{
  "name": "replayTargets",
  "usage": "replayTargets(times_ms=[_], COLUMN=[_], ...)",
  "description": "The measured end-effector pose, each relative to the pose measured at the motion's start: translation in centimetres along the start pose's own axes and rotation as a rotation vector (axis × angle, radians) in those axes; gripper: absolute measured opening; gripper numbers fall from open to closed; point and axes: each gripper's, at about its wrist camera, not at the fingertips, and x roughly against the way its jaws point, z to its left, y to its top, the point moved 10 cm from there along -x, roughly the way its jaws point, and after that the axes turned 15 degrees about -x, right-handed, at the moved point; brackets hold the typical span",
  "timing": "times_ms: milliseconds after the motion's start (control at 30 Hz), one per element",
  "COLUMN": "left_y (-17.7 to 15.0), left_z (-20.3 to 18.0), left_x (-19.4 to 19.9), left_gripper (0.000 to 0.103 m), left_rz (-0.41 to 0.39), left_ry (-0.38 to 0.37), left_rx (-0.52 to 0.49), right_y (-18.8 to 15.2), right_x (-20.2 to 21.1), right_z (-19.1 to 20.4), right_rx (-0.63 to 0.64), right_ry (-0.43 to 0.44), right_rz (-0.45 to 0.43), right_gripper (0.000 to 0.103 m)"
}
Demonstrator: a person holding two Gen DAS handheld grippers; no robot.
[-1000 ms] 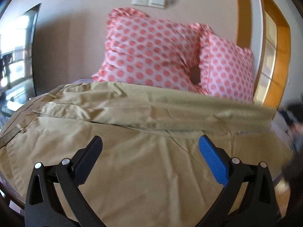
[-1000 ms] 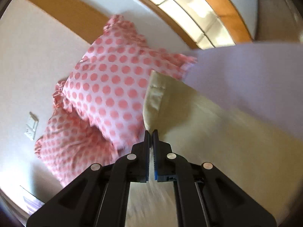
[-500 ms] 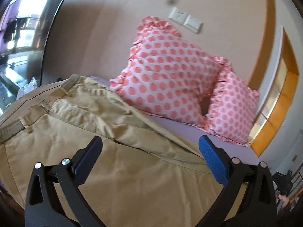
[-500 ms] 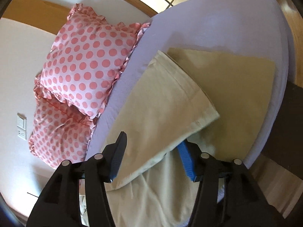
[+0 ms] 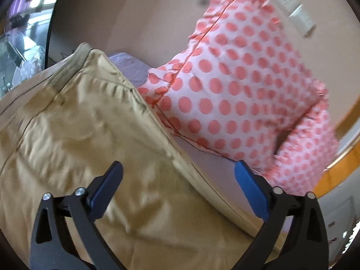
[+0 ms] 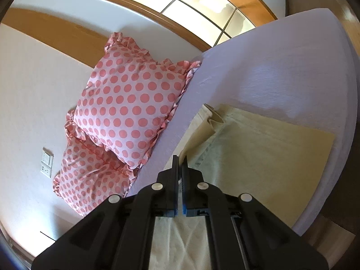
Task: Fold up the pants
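Tan pants [image 5: 90,139] lie spread on a lilac bed [image 5: 213,168], waistband at the upper left in the left wrist view. My left gripper [image 5: 177,180] is open and empty, hovering over the pants' far edge. In the right wrist view the pants' legs [image 6: 258,157] lie on the bed [image 6: 281,67] with one leg's hem folded up. My right gripper [image 6: 180,164] has its jaws closed together at the edge of that leg; whether cloth sits between the pads is hidden.
Two pink polka-dot pillows [image 5: 236,78] [image 6: 128,105] lean against the wall at the head of the bed. A wall socket [image 6: 46,165] is on the wall. A wood-framed window [image 6: 180,0] is behind. The bed's edge [image 6: 337,157] drops to dark floor at right.
My right gripper was shut, opened over the pant leg half a second ago, and is shut again at the leg's edge. My left gripper stayed open while its view swung toward the pillows.
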Motion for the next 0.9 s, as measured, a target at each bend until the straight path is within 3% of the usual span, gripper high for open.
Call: replayTargets(times_ms=[67,100,167,200,233,333,433,600,733,900], left_y=[1.0,1.2,0.9,0.3,-0.3,-1.0,-2.9,-11.1,-19.0,-21.6], left_z=[0.6,1.0,1.9,2.4,2.7,2.7,1.6,2.5,4.4,5.7], left_x=[-2.5,-3.7,-6.1,-7.0,-7.2,-3.8,4.5,16.4,18.0,17.2], left_gripper=[0.095,0.088,0.055,0.019,0.006,0.005,0.005,0.010,0.011,0.012], left_rz=[0.035,0.064,0.140,0.184,0.198,0.122,-0.016,-0.133,-0.091,-0.073], left_ry=[0.078,0.107,0.128,0.103,0.055,0.025,0.014,-0.011,0.026,-0.006], left_rx=[-0.031,-0.037,-0.046,-0.030,0.010,-0.011,-0.133,-0.123,-0.078,-0.020], right_y=[0.1,0.0,0.1,0.1,0.2,0.6,1.4,2.3,2.4,2.3], right_x=[-0.1,-0.2,-0.5,-0.6,-0.8,-0.1,1.8,4.3,4.5,4.6], right_z=[-0.1,0.0,-0.1,0.0,0.1,1.0,1.7,0.5,-2.3,-3.5], right_rx=[0.011,0.016,0.017,0.013,0.010,0.022,0.047,0.030,-0.006,-0.009], right_ry=[-0.001,0.000,-0.006,-0.003,0.004,0.027,0.050,0.043,-0.028,-0.061], right_rz=[0.004,0.003,0.003,0.004,0.010,-0.006,-0.050,-0.094,-0.101,-0.107], right_gripper=[0.002,0.002,0.002,0.002,0.002,0.002,0.002,0.002,0.002,0.002])
